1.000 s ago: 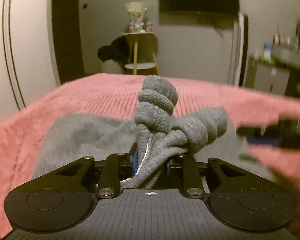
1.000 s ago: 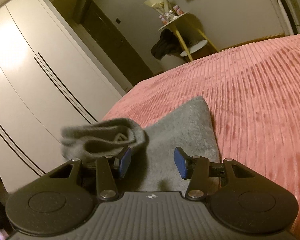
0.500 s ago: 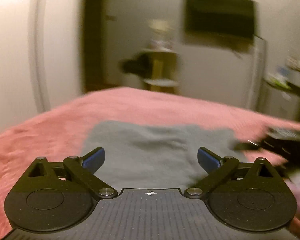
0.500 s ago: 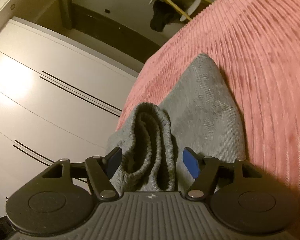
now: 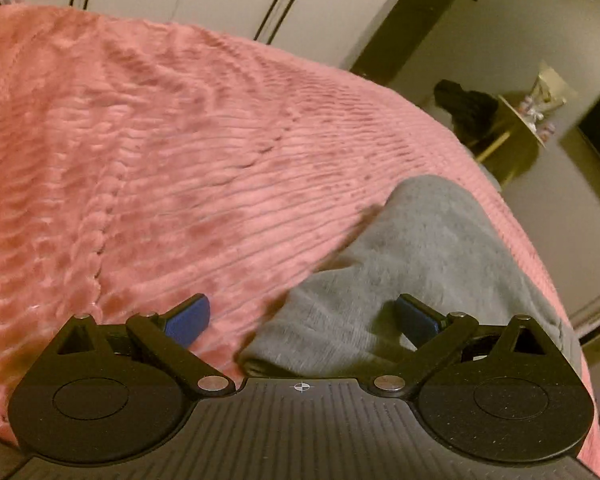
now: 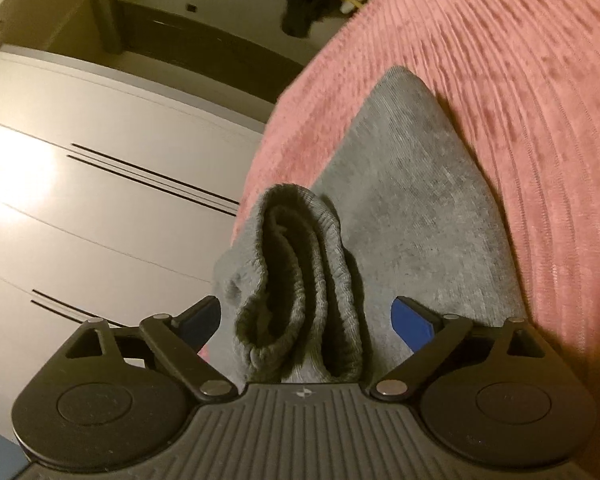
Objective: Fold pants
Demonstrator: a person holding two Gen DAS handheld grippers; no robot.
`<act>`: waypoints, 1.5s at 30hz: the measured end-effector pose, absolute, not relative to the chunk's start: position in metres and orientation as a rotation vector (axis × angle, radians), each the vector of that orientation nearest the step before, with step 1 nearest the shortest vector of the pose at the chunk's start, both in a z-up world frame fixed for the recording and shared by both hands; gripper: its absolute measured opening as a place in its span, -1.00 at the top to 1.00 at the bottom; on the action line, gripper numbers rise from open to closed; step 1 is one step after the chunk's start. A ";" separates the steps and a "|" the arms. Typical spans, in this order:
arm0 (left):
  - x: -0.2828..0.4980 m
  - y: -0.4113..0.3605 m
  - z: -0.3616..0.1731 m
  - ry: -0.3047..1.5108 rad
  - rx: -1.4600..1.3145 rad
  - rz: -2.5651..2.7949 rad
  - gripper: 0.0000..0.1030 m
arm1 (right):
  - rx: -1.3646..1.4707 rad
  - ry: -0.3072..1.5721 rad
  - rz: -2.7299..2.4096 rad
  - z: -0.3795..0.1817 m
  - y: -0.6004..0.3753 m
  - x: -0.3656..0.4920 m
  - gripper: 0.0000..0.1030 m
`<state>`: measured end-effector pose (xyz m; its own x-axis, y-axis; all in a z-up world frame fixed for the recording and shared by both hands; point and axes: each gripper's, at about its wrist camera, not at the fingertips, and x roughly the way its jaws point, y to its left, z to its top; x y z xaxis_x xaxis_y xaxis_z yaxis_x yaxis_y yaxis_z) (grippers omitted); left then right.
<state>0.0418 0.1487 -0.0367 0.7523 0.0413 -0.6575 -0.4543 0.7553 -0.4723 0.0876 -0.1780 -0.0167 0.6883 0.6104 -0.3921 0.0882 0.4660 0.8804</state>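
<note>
Now the left gripper (image 5: 303,322) has released the pants (image 5: 420,256); both grippers' fingers spread, right gripper (image 6: 306,320) straddling the waistband (image 6: 296,292).

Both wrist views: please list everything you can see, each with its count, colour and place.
pants: one, grey, lying on the bed, ribbed band bunched up between the right jaws
bedspread: one, pink, ribbed, covering the bed under the pants
wardrobe: one, white with dark line trims, beside the bed
side table: one, yellowish, by the far wall, small items on top
dark clothing: one heap, black, next to the side table
left gripper: one, black with blue pads, jaws open over the pants' edge
right gripper: one, black with blue pads, jaws open around the band
</note>
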 end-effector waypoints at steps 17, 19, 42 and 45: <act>0.039 0.142 -0.032 0.652 -0.696 0.139 -0.97 | 0.936 1.064 0.352 -0.011 -0.138 0.149 -0.79; 0.038 0.145 -0.034 0.644 -0.729 0.137 -0.97 | 0.965 1.058 0.372 -0.010 -0.129 0.154 -0.36; 0.018 0.161 -0.035 0.526 -0.861 0.226 -0.97 | 0.744 0.602 0.320 0.117 -0.080 0.098 0.28; 0.019 0.157 -0.035 0.534 -0.847 0.197 -0.97 | 0.717 0.556 0.237 0.120 -0.100 0.083 0.27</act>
